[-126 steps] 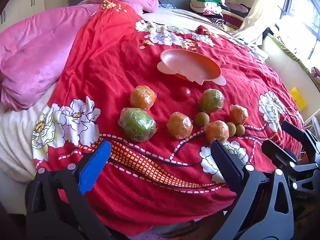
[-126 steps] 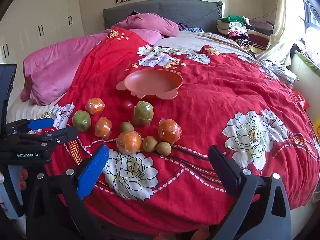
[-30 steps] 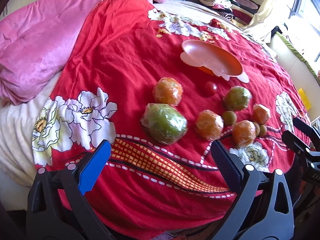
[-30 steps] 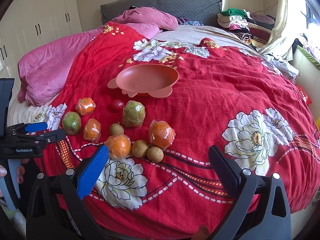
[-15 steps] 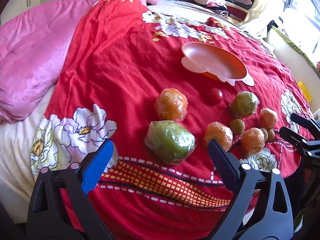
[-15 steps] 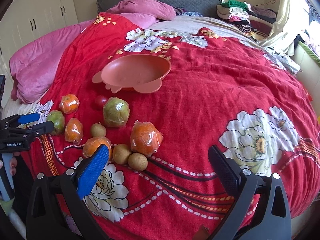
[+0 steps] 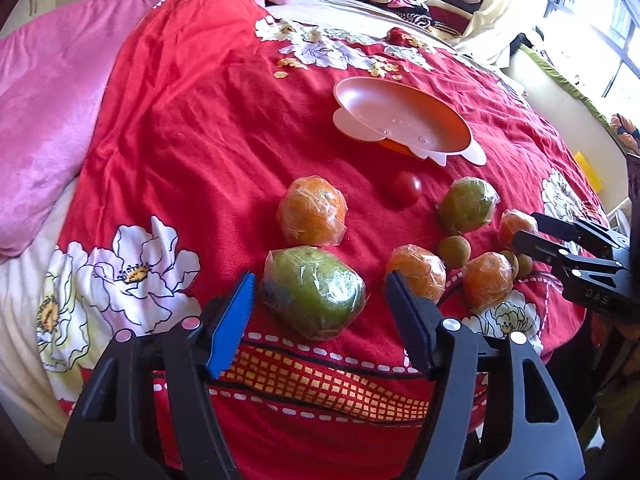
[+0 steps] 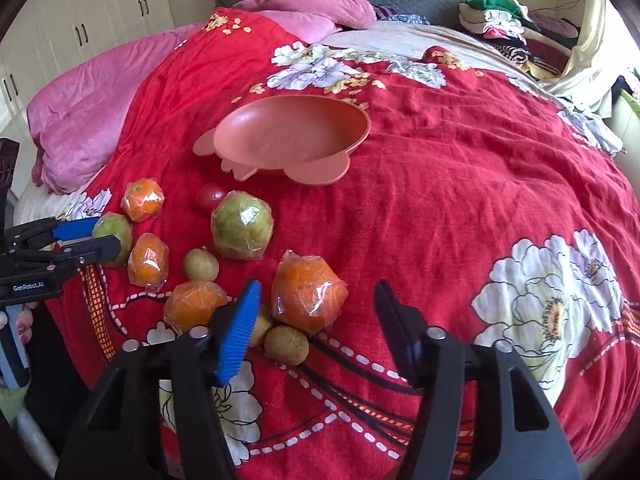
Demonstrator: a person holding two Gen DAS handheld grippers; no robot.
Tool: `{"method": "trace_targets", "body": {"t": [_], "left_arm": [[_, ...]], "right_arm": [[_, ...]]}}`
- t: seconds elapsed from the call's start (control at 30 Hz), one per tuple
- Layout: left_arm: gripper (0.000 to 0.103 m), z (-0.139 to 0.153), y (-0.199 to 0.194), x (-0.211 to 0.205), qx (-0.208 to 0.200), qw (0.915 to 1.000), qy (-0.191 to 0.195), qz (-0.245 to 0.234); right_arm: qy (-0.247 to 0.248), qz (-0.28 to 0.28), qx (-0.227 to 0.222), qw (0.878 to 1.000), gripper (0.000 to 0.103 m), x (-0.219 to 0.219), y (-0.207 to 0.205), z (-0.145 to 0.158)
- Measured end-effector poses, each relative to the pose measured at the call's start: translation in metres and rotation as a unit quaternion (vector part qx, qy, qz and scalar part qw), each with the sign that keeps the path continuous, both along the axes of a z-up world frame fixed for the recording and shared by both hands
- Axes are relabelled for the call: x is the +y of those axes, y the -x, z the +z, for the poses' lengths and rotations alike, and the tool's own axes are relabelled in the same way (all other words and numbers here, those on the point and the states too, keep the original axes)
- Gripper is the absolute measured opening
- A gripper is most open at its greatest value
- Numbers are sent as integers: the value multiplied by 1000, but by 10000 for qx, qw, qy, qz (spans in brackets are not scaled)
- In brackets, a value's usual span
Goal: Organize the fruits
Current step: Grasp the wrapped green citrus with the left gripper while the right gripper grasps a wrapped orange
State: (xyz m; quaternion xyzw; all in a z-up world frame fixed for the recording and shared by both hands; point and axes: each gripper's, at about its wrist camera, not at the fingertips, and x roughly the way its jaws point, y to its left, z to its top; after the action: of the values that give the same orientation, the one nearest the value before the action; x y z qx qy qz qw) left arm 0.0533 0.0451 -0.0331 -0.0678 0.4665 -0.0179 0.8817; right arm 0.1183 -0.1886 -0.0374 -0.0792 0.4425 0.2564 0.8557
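Several plastic-wrapped fruits lie on a red floral bedspread [image 7: 192, 128] in front of an empty orange bowl [image 7: 400, 120], which also shows in the right wrist view [image 8: 292, 136]. My left gripper [image 7: 320, 300] is open, its jaws either side of a wrapped green fruit [image 7: 316, 292] without touching it. My right gripper [image 8: 316, 304] is open around a wrapped orange [image 8: 308, 288]. Other wrapped oranges [image 7: 312, 210], a second green fruit [image 8: 242, 224], a small red fruit [image 7: 406, 188] and small brown fruits [image 8: 286, 344] lie between them.
A pink quilt [image 7: 48, 100] lies along the bed's left side. Folded clothes [image 8: 504, 32] are piled at the far right by the headboard. White wardrobes [image 8: 92, 20] stand at the left. The bed edge runs just below both grippers.
Both grippers moved forward and down toward the fruit and their jaws narrowed. The left now brackets the green fruit, the right brackets the wrapped orange.
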Motion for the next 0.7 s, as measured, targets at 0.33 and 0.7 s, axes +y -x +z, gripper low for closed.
{"method": "trace_targets", "body": {"t": [0.33,0.7], "left_arm": [[54,-12,-10,2,150,9998,36,-93],[45,-15,-11,8,128,9998,114,-136]], "right_arm": [[-117,74,131,9998,44,2,-9,-11],[-319,85,186,9993,38,-2,-16,-13]]}}
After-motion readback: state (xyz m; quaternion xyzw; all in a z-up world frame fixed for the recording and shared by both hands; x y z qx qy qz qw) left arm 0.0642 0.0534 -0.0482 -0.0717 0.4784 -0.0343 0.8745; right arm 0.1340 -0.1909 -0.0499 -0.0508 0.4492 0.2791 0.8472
